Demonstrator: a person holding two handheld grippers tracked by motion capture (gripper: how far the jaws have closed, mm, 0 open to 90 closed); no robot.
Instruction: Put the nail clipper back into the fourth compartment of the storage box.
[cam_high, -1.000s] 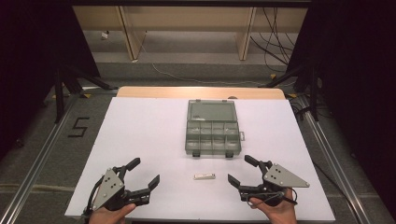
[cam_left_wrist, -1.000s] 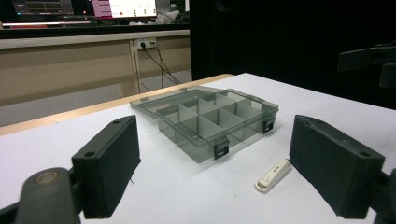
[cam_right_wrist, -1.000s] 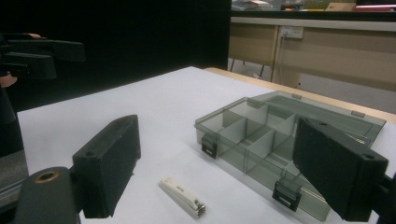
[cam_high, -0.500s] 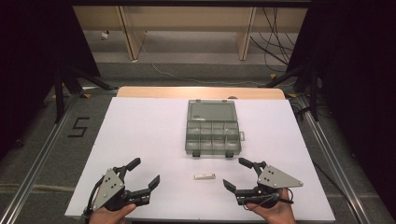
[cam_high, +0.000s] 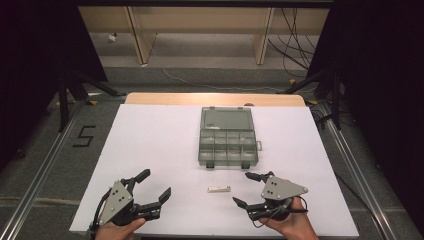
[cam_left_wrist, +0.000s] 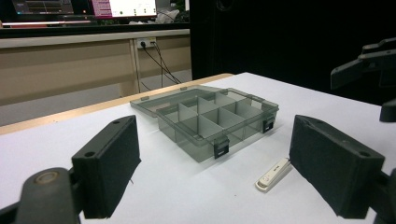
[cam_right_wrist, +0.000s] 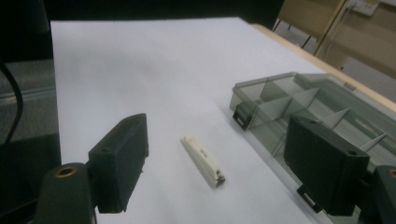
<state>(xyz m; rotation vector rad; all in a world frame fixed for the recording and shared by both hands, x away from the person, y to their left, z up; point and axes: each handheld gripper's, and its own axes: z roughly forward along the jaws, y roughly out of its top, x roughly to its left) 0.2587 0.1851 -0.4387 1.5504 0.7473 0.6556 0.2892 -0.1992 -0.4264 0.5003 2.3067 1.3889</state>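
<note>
Item: small white clip-like tool, probably a nail clipper, lying flat on the white table. Location: just in front of the open clear box, apart from it.

Long axis: runs side to side along the box's front edge; the metal-tipped end shows nearest the camera in the right gripper view.

Progress: tool not yet picked up; lifting and presumably placing it in a compartment remain.

Right gripper: jaws spread, just been closing slightly, nothing between them, beside the tool.

Left gripper: jaws spread, empty, farther from the box.
</note>
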